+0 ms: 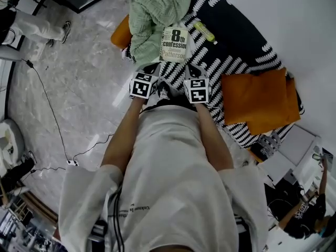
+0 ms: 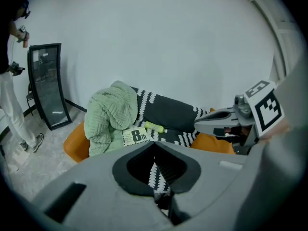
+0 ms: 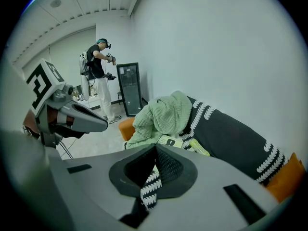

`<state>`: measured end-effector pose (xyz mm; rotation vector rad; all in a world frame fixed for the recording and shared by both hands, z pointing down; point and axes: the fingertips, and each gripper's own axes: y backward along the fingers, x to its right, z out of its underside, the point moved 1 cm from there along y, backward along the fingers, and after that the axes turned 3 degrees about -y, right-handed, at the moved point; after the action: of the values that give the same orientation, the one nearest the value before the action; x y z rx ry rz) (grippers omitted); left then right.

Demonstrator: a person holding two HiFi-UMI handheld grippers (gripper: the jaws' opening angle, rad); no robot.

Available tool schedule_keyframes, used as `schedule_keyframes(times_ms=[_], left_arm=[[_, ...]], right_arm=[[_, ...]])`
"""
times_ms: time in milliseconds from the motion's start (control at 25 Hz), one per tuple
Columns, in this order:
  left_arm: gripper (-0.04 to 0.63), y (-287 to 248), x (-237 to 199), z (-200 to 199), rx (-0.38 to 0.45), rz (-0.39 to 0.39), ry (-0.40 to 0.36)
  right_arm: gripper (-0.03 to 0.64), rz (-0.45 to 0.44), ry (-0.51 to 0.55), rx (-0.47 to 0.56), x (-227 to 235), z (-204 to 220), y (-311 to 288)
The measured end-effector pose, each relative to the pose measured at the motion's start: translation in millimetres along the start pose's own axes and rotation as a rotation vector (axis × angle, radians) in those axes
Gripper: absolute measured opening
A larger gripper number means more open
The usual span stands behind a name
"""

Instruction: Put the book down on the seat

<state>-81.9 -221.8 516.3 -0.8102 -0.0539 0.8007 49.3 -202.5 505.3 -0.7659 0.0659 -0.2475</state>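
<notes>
Only the head view shows the whole book (image 1: 174, 44) on the seat (image 1: 239, 38); left tongs (image 2: 155, 147) and right tongs (image 3: 155, 150) are closed.

I've got open seat (image 1: 226, 62) between the bottle (image 1: 203, 31) and the orange cushion (image 1: 257, 101), with room to come down there. Leftward, the book (image 1: 175, 44) lies against a heaped green blanket (image 1: 157, 9) that blocks that end. Bare floor (image 1: 79, 88) lies open beyond the blanket.

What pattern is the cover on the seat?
The cover is black with rows of white dashes; clearest in head view.
</notes>
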Motion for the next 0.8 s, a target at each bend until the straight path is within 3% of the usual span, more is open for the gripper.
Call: schedule_keyframes(times_ms=[600,800], left_arm=[[0.009,8.6,-5.2,-12.3,0.081,0.059,0.112],[0.009,6.4,-7.0,-15.3,0.086,0.067,0.113]], right_arm=[[0.006,0.055,0.054,-0.022,11.5,-7.0,-2.1],[0.006,0.041,0.052,-0.033,9.2,-6.7,-6.2]])
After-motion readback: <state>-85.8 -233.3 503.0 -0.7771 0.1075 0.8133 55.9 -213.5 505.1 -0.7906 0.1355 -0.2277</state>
